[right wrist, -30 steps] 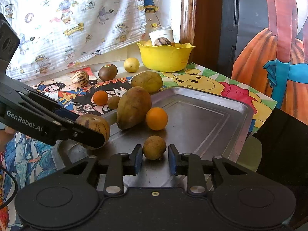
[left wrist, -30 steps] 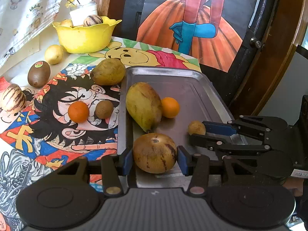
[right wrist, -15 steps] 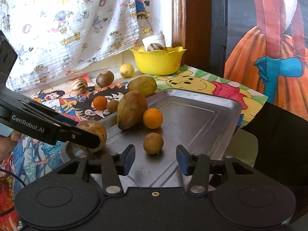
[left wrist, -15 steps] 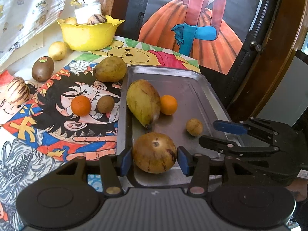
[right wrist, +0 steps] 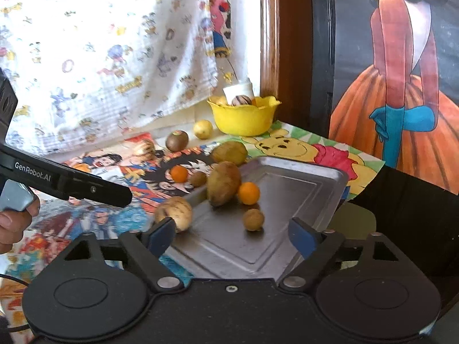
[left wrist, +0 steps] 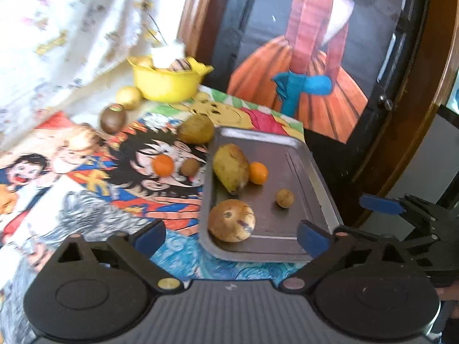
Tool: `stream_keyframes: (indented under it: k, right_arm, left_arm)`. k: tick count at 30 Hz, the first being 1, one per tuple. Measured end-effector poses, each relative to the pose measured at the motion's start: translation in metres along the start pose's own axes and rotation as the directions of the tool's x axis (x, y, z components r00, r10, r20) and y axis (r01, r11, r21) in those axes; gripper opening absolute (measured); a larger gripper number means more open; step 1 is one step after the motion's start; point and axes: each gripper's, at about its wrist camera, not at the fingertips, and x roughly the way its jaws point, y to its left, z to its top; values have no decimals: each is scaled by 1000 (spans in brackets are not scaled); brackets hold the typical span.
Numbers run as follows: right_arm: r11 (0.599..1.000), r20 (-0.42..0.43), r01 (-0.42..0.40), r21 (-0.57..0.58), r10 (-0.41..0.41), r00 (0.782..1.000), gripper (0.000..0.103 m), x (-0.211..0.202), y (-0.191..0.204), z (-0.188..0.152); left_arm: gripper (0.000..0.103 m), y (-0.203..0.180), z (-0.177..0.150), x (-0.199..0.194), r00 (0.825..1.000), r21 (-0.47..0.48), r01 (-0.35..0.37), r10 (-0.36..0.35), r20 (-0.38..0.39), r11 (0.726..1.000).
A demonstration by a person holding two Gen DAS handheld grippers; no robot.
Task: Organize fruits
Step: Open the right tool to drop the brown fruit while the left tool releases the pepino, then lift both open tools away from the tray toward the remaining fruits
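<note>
The left wrist view is blurred, so the print on the cloth [left wrist: 71,189] and the small fruits at the back are hard to make out; what fills the yellow bowl [right wrist: 243,116] is half hidden behind its rim, apart from one striped fruit and a white cup. The left gripper [left wrist: 231,236] and the right gripper [right wrist: 232,235] are both opening, their blue pads wide apart with nothing pressed between them. On the metal tray [right wrist: 301,189] lie a round speckled fruit [left wrist: 231,220] at the near left corner, a mango [left wrist: 231,167], an orange [left wrist: 258,173] touching it, and a small brown fruit [right wrist: 253,219]. More fruit sits on the cartoon-printed cloth, with a printed curtain, a wooden frame and a painted poster of an orange dress behind.
</note>
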Motion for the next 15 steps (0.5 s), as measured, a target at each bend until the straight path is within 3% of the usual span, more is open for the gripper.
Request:
stream_keyframes:
  k: [5, 9, 15]
  right_arm:
    - [999, 16, -19, 35, 19, 1000, 102, -22, 18, -5]
    - [998, -7, -35, 44, 35, 999, 102, -33, 32, -10]
    - [996, -55, -69, 54, 72, 996, 102, -47, 54, -19]
  left_arm:
    - [102, 11, -14, -34, 998, -49, -47, 49, 28, 998]
    - [103, 17, -28, -55, 990, -57, -137, 137, 5, 989]
    - [103, 41, -51, -90, 984, -98, -177, 177, -14, 979]
